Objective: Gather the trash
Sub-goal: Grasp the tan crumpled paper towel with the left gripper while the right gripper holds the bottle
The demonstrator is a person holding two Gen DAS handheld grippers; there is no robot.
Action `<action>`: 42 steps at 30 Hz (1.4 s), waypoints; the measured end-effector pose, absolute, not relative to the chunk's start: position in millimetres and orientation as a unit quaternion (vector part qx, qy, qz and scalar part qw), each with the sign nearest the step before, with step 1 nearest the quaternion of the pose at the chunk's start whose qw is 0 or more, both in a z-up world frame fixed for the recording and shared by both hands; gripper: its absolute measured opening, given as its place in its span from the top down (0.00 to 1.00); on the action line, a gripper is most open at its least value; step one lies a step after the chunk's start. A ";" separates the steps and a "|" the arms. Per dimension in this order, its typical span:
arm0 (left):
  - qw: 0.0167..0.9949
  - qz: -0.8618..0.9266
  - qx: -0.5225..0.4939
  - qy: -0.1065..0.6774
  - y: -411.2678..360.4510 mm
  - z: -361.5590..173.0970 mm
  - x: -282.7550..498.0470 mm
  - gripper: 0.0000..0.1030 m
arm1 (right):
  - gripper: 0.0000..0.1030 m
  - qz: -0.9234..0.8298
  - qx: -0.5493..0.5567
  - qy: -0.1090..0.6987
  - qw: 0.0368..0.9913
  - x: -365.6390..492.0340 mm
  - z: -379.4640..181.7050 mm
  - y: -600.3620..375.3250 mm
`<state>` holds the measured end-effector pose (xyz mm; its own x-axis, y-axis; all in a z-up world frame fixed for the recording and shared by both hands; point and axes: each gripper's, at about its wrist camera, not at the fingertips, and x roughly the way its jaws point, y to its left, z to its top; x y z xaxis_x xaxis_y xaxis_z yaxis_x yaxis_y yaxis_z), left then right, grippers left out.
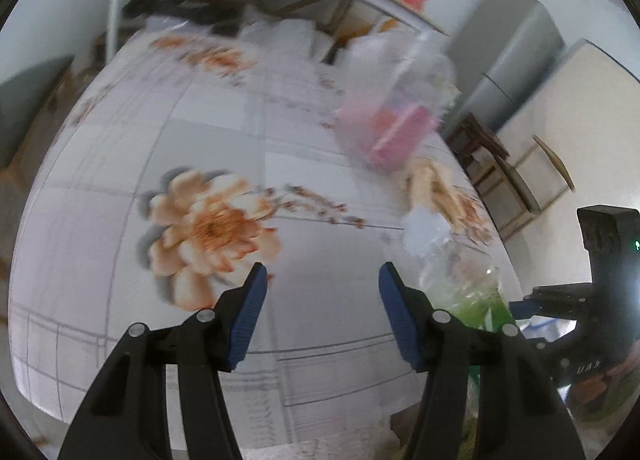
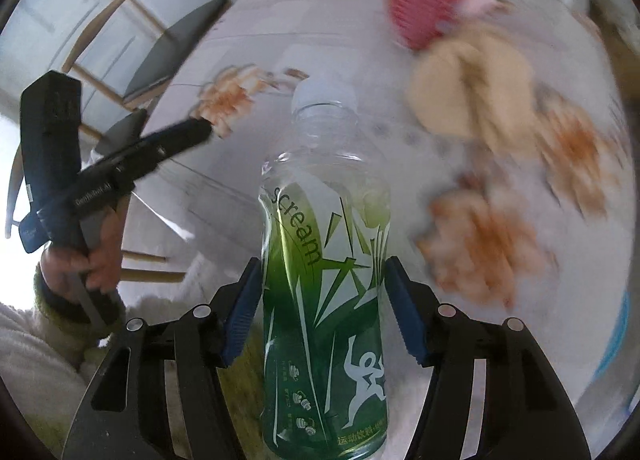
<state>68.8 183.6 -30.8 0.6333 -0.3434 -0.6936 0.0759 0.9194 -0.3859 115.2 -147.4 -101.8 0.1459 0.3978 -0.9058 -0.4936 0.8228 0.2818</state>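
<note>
Left wrist view first, and there's a lot of smear. The left gripper (image 1: 322, 280) sits at bottom centre, blue pads spread wide with bare floral tablecloth (image 1: 224, 132) showing between them, nothing held. Upper right of centre, a clear plastic bag (image 1: 394, 108) with something pink inside is badly blurred; what it holds can't be made out. Just below it, a pale crumpled wad (image 1: 430, 184) is equally soft. At lower right the green-labelled bottle (image 1: 466, 288) pokes in, white cap toward frame centre, its lower body cut off behind the left gripper's right finger. The right gripper (image 1: 600, 292) is only partly in frame at the right edge. The cloth across the left and middle of the frame lies bare, falling away at the lower left edge.

Right wrist view now. The right gripper (image 2: 322, 288) is at bottom centre with the bottle (image 2: 324, 280) standing between its pads: clear upper half, green label reading "scream", white figure near the base. The left pad touches the label; the right pad sits just at its edge, so a firm clamp can't be confirmed. The bottle's base is cropped by the bottom edge. Upper right, a red-and-pink item (image 2: 424, 0) and the beige wad (image 2: 472, 88) are motion-blurred. At left, a hand (image 2: 86, 260) holds the left gripper (image 2: 176, 140), its tip near the table's edge.
</note>
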 end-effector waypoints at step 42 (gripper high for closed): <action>0.873 -0.168 0.177 0.421 -42.9 -61.8 205.2 0.96 | 0.43 0.170 0.244 0.507 0.809 135.2 -121.8 -329.4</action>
